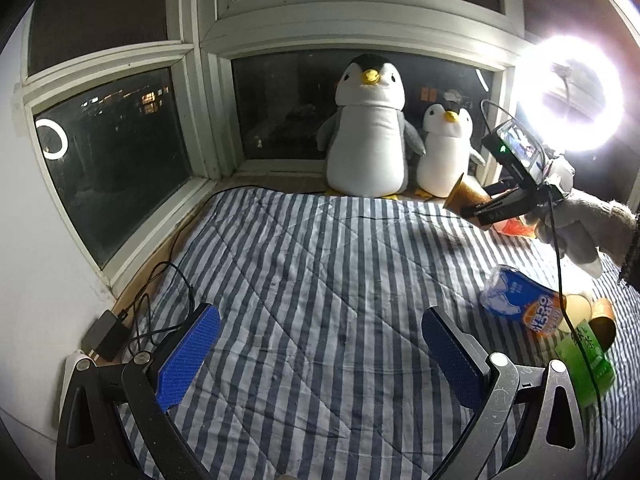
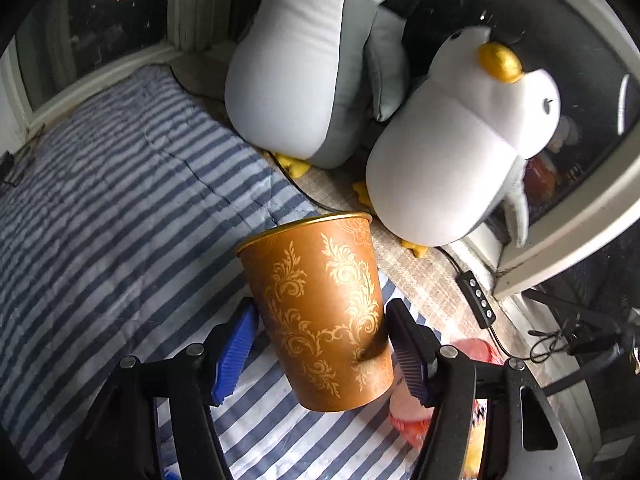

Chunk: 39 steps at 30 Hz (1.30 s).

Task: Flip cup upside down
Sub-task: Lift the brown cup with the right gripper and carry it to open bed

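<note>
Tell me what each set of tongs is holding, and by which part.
The right tongs grip the gold patterned cup across its lower side wall near the base, lifted above the striped blanket. The left tongs are open and hold nothing.

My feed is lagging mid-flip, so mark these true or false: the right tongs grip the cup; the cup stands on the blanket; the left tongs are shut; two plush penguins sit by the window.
1. The right tongs grip the brown paper cup with gold floral pattern. True.
2. The cup stands on the blue-and-white striped blanket. False: it is held in the air, tilted.
3. The left tongs are shut. False: open and holding nothing.
4. Two white-and-grey plush penguins sit by the window. True.
</note>
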Each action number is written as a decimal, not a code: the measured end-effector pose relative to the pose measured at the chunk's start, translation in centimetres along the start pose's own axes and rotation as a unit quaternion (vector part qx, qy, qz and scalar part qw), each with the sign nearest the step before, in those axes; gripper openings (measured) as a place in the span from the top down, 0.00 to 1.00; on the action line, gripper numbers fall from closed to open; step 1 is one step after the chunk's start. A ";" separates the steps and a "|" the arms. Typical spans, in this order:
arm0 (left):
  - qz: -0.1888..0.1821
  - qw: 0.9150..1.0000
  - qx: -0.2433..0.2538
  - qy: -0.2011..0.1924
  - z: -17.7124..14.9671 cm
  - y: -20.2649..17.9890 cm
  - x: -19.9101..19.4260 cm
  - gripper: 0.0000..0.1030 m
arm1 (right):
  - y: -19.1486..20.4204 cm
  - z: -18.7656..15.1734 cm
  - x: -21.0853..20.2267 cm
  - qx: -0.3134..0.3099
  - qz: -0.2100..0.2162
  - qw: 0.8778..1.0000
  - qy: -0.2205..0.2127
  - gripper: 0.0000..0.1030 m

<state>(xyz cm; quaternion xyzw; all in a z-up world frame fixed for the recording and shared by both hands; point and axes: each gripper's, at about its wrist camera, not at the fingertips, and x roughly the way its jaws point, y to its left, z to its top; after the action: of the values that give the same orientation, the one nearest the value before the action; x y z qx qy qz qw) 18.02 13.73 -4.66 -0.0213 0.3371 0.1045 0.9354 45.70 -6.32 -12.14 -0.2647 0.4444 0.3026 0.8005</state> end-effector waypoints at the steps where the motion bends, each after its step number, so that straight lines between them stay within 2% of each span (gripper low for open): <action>1: -0.002 1.000 -0.001 -0.001 -0.2 0.1 -0.2 0.01 | 0.1 -0.1 -0.6 0.003 0.001 1.000 -0.005 0.40; 7: -0.012 1.000 0.005 -0.021 -1.6 0.4 -2.3 0.01 | 2.5 -1.4 -7.5 0.001 0.009 0.999 -0.044 0.40; 11: -0.028 0.999 0.011 -0.040 -2.6 0.6 -4.1 0.01 | 5.2 -4.2 -13.1 0.009 0.023 0.998 -0.059 0.40; 14: -0.040 0.998 0.019 -0.045 -3.8 0.5 -5.3 0.01 | 7.4 -6.7 -16.0 0.028 0.030 0.998 -0.056 0.40; 17: -0.050 0.997 0.027 -0.046 -5.5 0.4 -6.4 0.01 | 10.0 -10.3 -17.7 0.067 0.045 0.996 -0.035 0.40; 22: -0.065 0.996 0.040 -0.037 -8.8 -0.2 -7.8 0.01 | 13.8 -15.4 -16.9 0.139 0.066 0.988 0.010 0.40; 27: -0.076 0.996 0.048 -0.026 -11.7 -0.7 -8.7 0.01 | 17.0 -18.6 -14.7 0.190 0.086 0.976 0.058 0.40; 34: -0.094 0.994 0.050 -0.015 -14.4 -1.5 -9.4 0.01 | 18.0 -19.8 -13.0 0.279 0.122 0.949 0.078 0.38; 39: -0.104 0.993 0.046 -0.016 -15.1 -2.3 -10.0 0.01 | 18.5 -19.5 -12.4 0.290 0.144 0.942 0.085 0.36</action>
<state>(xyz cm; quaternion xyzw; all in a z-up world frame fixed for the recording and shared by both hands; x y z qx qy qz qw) 1.53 8.01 -9.98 -0.0119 0.3226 -0.0090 0.9464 16.35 -10.40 -13.27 0.0212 0.6132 0.2487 0.7495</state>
